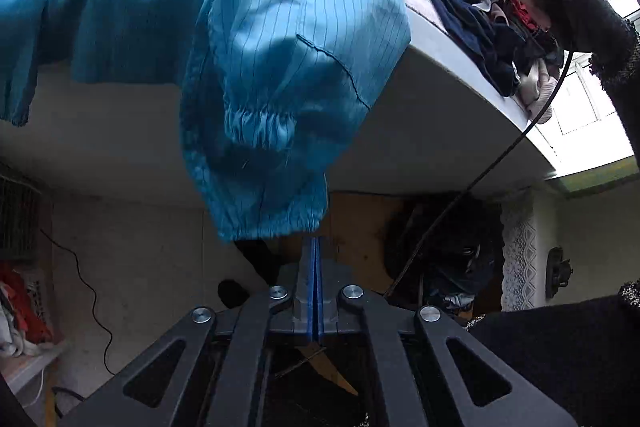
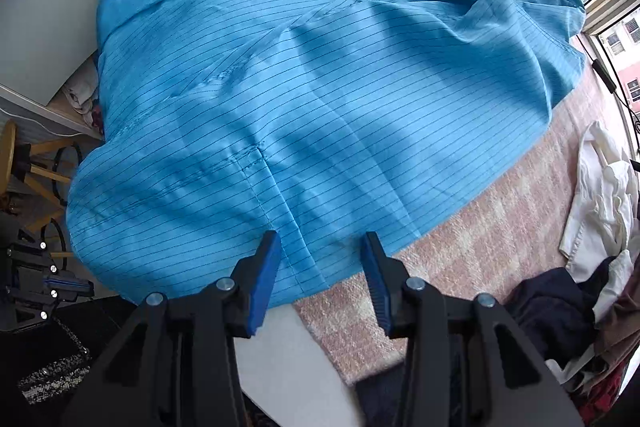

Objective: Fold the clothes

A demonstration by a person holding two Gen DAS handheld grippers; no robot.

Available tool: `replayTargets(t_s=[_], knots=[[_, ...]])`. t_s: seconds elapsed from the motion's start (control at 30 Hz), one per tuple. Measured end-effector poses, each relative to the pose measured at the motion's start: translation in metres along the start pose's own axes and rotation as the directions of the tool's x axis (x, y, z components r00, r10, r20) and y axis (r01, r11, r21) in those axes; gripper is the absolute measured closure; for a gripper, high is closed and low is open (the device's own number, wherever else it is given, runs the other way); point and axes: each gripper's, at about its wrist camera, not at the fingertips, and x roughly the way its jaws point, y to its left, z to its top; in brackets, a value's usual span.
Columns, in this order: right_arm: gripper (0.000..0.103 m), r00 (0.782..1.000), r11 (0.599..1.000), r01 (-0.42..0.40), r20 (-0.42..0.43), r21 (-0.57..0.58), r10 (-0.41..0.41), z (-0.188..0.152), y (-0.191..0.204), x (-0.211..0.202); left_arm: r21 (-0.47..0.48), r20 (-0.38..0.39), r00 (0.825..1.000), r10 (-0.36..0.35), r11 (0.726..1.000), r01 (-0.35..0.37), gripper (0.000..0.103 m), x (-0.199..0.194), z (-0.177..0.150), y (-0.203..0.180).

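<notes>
The blue striped jacket [image 2: 320, 87] lies spread on the worktop [image 2: 460, 247], its near hem directly beneath the released right claw [image 2: 320, 247], while the clenched, empty left claw [image 1: 315, 259] sits below the overhanging cuff [image 1: 260, 127].

White table [image 2: 276, 359], pink mat [image 2: 472, 239], blue garment [image 2: 320, 87]

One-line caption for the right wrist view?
Open right tongs hover over the hem of a blue striped garment spread on a pink cloth, other clothes piled alongside.
</notes>
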Motion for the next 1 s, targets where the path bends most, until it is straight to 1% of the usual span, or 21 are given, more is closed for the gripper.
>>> replayTargets(t_s=[0.03, 0.13, 0.2, 0.23, 0.27, 0.3, 0.33, 0.4, 0.47, 0.53, 0.6, 0.63, 0.7, 0.77, 0.8, 0.83, 0.87, 0.9, 0.93, 0.97, 1.0], knots=[[0.063, 0.999, 0.999, -0.027, 0.029, 0.029, 0.026, 0.002, -0.006, -0.01, 0.007, 0.011, 1.0, 0.011, 1.0, -0.012, 0.103, -0.007, -0.001, 0.0], [0.063, 0.99, 0.985, -0.074, 0.131, 0.153, 0.054, 0.011, -0.049, -0.037, 0.03, 0.113, 0.992, 0.051, 0.998, -0.054, 0.103, -0.041, 0.021, -0.007], [0.061, 0.98, 0.962, -0.097, 0.193, 0.254, 0.048, 0.02, -0.091, -0.05, 0.064, 0.185, 0.977, 0.102, 0.991, -0.116, 0.096, -0.061, 0.042, -0.01], [0.061, 0.974, 0.944, -0.121, 0.222, 0.307, 0.052, 0.026, -0.113, -0.056, 0.074, 0.213, 0.969, 0.128, 0.987, -0.146, 0.081, -0.065, 0.054, -0.011], [0.06, 0.967, 0.922, -0.152, 0.248, 0.356, 0.063, 0.033, -0.15, -0.06, 0.079, 0.237, 0.96, 0.149, 0.982, -0.172, 0.064, -0.067, 0.066, -0.009], [0.059, 0.961, 0.903, -0.18, 0.266, 0.389, 0.078, 0.038, -0.187, -0.058, 0.079, 0.251, 0.954, 0.163, 0.979, -0.188, 0.06, -0.067, 0.076, -0.007], [0.059, 0.959, 0.902, -0.19, 0.27, 0.388, 0.086, 0.046, -0.202, -0.057, 0.075, 0.252, 0.953, 0.169, 0.978, -0.193, 0.059, -0.064, 0.086, -0.004], [0.058, 0.957, 0.908, -0.199, 0.272, 0.368, 0.1, 0.062, -0.219, -0.058, 0.055, 0.228, 0.959, 0.171, 0.981, -0.188, 0.059, -0.053, 0.101, 0.004], [0.058, 0.965, 0.935, -0.179, 0.238, 0.307, 0.106, 0.087, -0.229, -0.053, 0.037, 0.194, 0.966, 0.17, 0.983, -0.18, 0.059, -0.038, 0.111, 0.005], [0.058, 0.971, 0.969, -0.165, 0.204, 0.184, 0.126, 0.12, -0.219, -0.037, 0.036, 0.162, 0.97, 0.179, 0.982, -0.187, 0.059, -0.027, 0.115, 0.004], [0.058, 0.976, 0.984, -0.163, 0.16, 0.075, 0.15, 0.146, -0.2, -0.025, 0.021, 0.146, 0.971, 0.187, 0.981, -0.192, 0.059, -0.019, 0.118, 0.003], [0.058, 0.979, 0.987, -0.157, 0.139, 0.029, 0.151, 0.156, -0.189, -0.02, 0.011, 0.145, 0.97, 0.193, 0.98, -0.197, 0.059, -0.017, 0.12, 0.003], [0.05, 0.984, 0.989, -0.142, 0.101, -0.05, 0.147, 0.171, -0.169, -0.011, -0.006, 0.15, 0.966, 0.208, 0.978, -0.21, 0.059, -0.015, 0.122, 0.005], [0.048, 0.988, 0.984, -0.138, 0.057, -0.115, 0.145, 0.181, -0.153, -0.001, -0.019, 0.154, 0.967, 0.203, 0.979, -0.202, 0.064, -0.013, 0.123, 0.006], [0.048, 0.995, 0.986, -0.096, 0.023, -0.14, 0.1, 0.184, -0.149, 0.008, -0.024, 0.157, 0.967, 0.198, 0.98, -0.197, 0.067, -0.012, 0.123, 0.006], [0.048, 0.999, 0.985, -0.043, -0.011, -0.164, 0.042, 0.188, -0.145, 0.016, -0.029, 0.161, 0.966, 0.204, 0.979, -0.202, 0.075, -0.011, 0.123, 0.005], [0.051, 0.999, 0.981, 0.018, -0.034, -0.191, -0.025, 0.19, -0.143, 0.025, -0.031, 0.163, 0.964, 0.211, 0.977, -0.209, 0.081, -0.011, 0.122, 0.006], [0.064, 0.999, 0.981, 0.013, -0.042, -0.195, -0.022, 0.191, -0.145, 0.028, -0.029, 0.166, 0.966, 0.2, 0.98, -0.198, 0.088, -0.011, 0.121, 0.006], [0.073, 0.999, 0.981, -0.011, -0.049, -0.192, 0.002, 0.193, -0.147, 0.03, -0.036, 0.169, 0.968, 0.186, 0.983, -0.182, 0.101, -0.011, 0.121, 0.007], [0.089, 0.998, 0.981, -0.035, -0.054, -0.189, 0.025, 0.194, -0.149, 0.033, -0.051, 0.173, 0.968, 0.183, 0.983, -0.176, 0.101, -0.012, 0.12, 0.008], [0.093, 0.998, 0.982, -0.054, -0.041, -0.179, 0.047, 0.196, -0.152, 0.031, -0.062, 0.177, 0.967, 0.182, 0.983, -0.173, 0.101, -0.014, 0.12, 0.008]])
